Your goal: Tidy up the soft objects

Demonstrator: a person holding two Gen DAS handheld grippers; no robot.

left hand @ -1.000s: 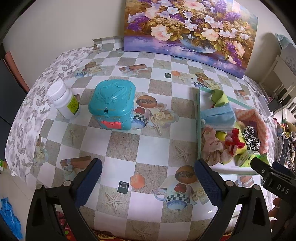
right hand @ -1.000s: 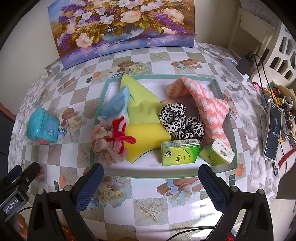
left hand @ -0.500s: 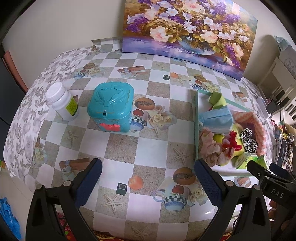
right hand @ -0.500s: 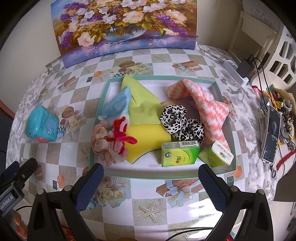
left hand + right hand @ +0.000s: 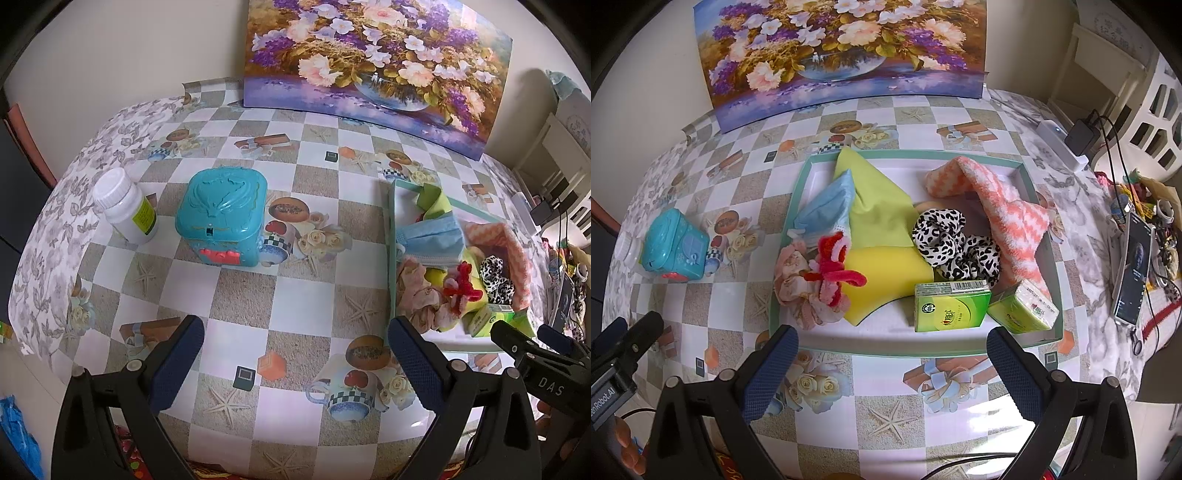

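A teal-rimmed white tray (image 5: pixel 820 343) (image 5: pixel 391 236) holds the soft things: a blue face mask (image 5: pixel 827 206), a green cloth (image 5: pixel 875 199), a yellow sponge (image 5: pixel 886 277), a pink scrunchie (image 5: pixel 798 288), a red pipe-cleaner bow (image 5: pixel 831 273), a leopard scrunchie (image 5: pixel 949 243), an orange-white sock (image 5: pixel 1008 218) and two green tissue packs (image 5: pixel 951 306). My right gripper (image 5: pixel 892 369) is open and empty, just in front of the tray's near rim. My left gripper (image 5: pixel 295 360) is open and empty over the bare tablecloth, left of the tray.
A teal plastic box (image 5: pixel 221 214) and a white pill bottle (image 5: pixel 125 206) stand on the left half of the table. A flower painting (image 5: pixel 842 55) leans on the back wall. A phone (image 5: pixel 1134 266), cables and clutter lie right of the tray.
Both grippers have drawn back slightly toward the table's near edge, so the scene looks a little farther away. Nothing on the table has moved.
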